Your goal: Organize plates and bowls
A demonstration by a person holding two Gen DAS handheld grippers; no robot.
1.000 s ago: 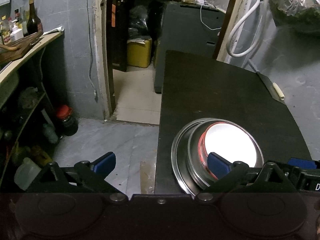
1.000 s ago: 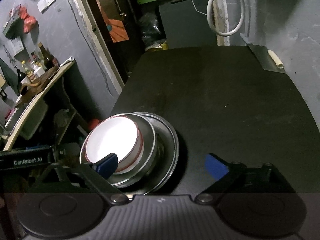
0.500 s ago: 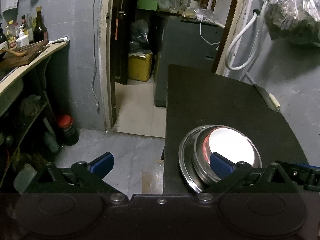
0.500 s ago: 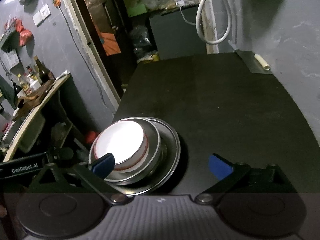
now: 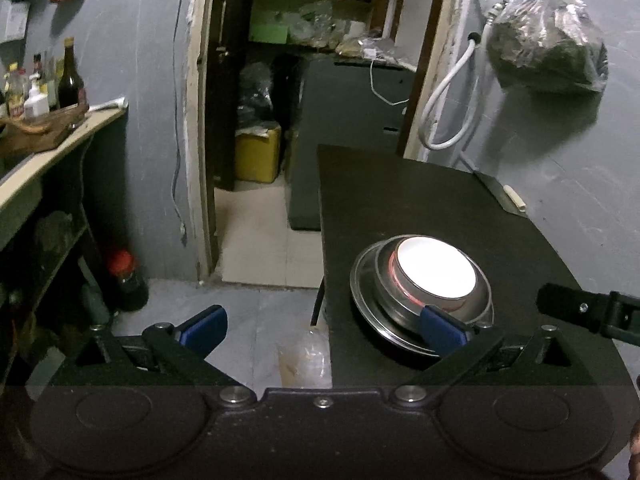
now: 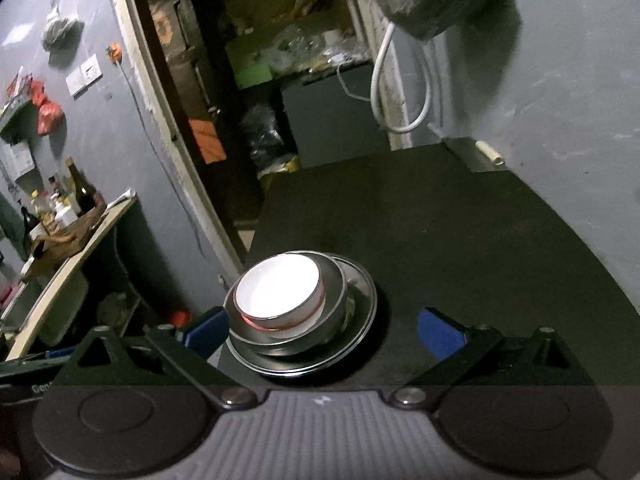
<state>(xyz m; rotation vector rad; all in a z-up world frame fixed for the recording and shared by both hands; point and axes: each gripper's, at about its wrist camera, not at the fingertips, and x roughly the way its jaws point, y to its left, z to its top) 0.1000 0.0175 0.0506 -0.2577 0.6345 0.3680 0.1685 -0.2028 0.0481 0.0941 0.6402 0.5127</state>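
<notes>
A white bowl with a red band (image 5: 438, 272) (image 6: 278, 292) is nested in a steel bowl (image 5: 404, 310) (image 6: 334, 300), which rests on a wide steel plate (image 5: 360, 292) (image 6: 360, 316) near the front left corner of the black table (image 5: 400, 196) (image 6: 460, 232). My left gripper (image 5: 322, 328) is open and empty, hanging near the stack's near side, half over the floor. My right gripper (image 6: 324, 332) is open and empty, held back from the stack, which shows between its blue pads (image 6: 440, 334).
A knife with a pale handle (image 5: 514, 198) (image 6: 488, 152) lies at the table's far right edge by the wall. A white hose (image 5: 444, 116) and a hanging bag (image 5: 548, 48) are on that wall. A shelf with bottles (image 5: 48, 120) stands left; a doorway (image 5: 280, 120) lies ahead.
Both grippers have drawn back and risen from the stack, which now looks smaller and farther off. Neither gripper has closed; the stack has not moved.
</notes>
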